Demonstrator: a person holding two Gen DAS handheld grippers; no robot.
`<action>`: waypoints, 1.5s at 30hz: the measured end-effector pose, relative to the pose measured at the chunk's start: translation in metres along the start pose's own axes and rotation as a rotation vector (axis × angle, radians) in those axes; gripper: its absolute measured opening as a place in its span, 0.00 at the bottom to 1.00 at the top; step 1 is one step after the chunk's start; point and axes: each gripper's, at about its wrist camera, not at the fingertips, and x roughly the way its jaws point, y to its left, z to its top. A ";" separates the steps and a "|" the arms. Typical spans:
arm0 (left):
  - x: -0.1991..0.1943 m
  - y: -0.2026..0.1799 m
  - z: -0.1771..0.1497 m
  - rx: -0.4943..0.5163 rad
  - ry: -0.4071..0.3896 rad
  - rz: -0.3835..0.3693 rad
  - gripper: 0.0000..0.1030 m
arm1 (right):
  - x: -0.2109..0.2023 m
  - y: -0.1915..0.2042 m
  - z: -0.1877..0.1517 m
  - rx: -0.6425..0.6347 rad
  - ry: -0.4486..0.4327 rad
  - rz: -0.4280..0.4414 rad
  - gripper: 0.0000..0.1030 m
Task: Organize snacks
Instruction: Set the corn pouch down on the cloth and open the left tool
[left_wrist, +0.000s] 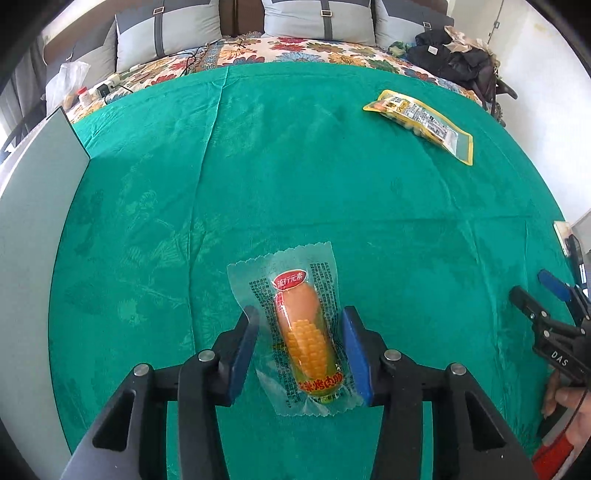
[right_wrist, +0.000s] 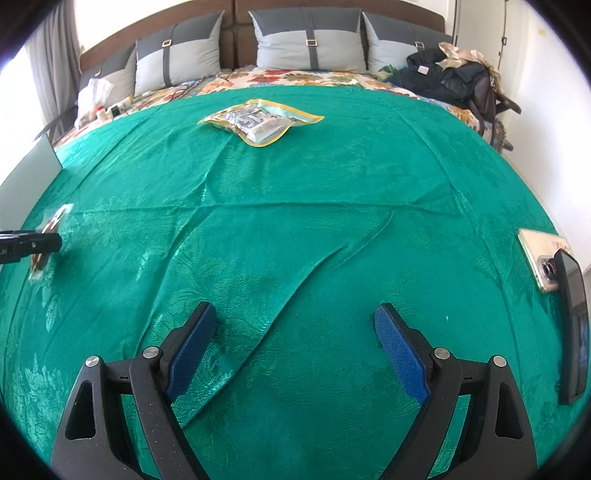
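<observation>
While the left tongs grip the clear-wrapped corn-print sausage packet above the green bedspread, the right tongs hang wide and empty, so transport is under way; next likely calls for setting it beside the yellow-edged snack pouch.

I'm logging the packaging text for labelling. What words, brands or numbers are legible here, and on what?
"流行元素": red oval on the clear-wrapped corn sausage packet.
"玉米烤肉肠", partly hidden: red characters at that packet's bottom.
"DAS": black right gripper body.
"LAI", cut off: left gripper body.
Yellow-edged snack pouch: print too small to read.
</observation>
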 end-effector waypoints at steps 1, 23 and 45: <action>0.001 -0.001 -0.006 0.008 0.006 0.008 0.47 | 0.000 0.000 0.000 0.000 0.000 0.000 0.88; 0.007 0.019 -0.037 -0.030 -0.178 0.100 1.00 | 0.000 0.001 0.000 0.000 0.001 0.000 0.89; 0.007 0.020 -0.037 -0.030 -0.178 0.099 1.00 | 0.001 0.000 0.003 -0.020 0.031 0.036 0.89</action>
